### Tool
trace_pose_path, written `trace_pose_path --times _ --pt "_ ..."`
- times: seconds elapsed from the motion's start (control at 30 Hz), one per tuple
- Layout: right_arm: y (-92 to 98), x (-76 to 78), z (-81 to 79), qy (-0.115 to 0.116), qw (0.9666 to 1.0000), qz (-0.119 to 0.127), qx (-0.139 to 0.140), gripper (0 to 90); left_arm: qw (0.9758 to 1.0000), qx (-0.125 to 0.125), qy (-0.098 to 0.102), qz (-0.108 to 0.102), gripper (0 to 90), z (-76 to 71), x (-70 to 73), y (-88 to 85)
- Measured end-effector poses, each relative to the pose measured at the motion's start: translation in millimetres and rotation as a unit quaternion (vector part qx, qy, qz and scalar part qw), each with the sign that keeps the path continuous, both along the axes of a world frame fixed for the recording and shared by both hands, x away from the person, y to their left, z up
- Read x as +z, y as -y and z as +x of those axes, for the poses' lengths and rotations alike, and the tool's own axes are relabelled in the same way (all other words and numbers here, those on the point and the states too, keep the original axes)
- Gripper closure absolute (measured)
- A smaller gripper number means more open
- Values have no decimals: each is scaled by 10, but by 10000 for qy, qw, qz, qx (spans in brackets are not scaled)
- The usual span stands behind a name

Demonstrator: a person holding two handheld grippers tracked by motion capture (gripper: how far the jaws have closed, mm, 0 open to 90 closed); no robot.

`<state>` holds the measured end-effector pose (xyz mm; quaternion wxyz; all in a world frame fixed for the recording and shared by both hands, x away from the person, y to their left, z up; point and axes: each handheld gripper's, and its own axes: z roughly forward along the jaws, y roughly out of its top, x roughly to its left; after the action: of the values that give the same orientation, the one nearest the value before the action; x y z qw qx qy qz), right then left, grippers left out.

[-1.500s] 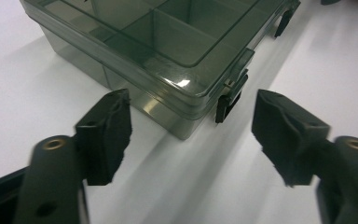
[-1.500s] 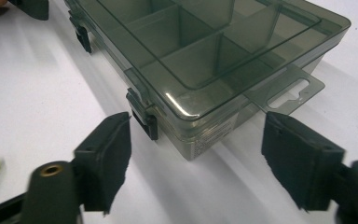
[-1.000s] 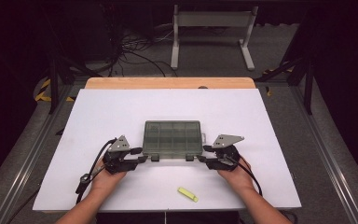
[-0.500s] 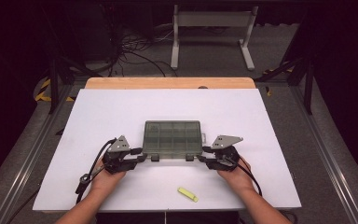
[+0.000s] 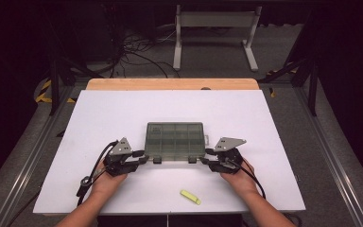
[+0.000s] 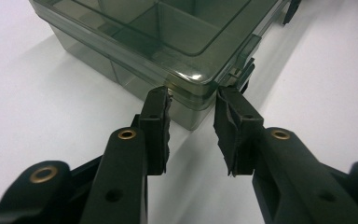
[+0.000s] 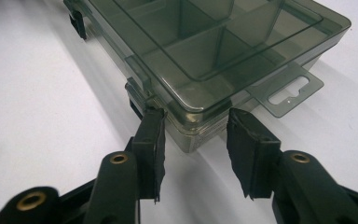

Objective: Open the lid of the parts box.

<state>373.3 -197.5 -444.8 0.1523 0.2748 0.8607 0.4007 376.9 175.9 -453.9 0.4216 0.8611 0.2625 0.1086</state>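
Box: our smoky compartment box [image 5: 175,141] lies lid down, mid-table.
Left gripper [image 5: 142,156]: jaws just closing, pads now touching its near-left corner.
Right gripper [image 5: 207,158]: likewise at the near-right corner (narrowing more slowly).
Meaning: we judge both corners nearly pinched, a two-handed lift likely next.

Each claw, left [image 5: 144,157] and right [image 5: 205,158], has just been closing around a near corner of the compartment box [image 5: 175,140].

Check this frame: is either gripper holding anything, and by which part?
Both grip the compartment box: left gripper on its near-left corner, right gripper on its near-right corner.
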Motion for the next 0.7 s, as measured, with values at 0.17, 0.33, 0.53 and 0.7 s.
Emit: trace_pose_path --times 0.17,0.33,0.53,0.7 --pt "9 20 -16 47 10000 21 6 626 10000 -28 4 -3 691 -2 9 -8" --pt "34 53 -35 108 9999 108 2 663 10000 -36 11 10 715 -11 25 -21" --pt "86 84 -30 59 9995 309 -44 722 9998 -30 38 -176 774 -12 68 -68" --pt "95 109 -32 35 9988 487 -60 787 9988 -19 3 -494 816 13 85 -123"
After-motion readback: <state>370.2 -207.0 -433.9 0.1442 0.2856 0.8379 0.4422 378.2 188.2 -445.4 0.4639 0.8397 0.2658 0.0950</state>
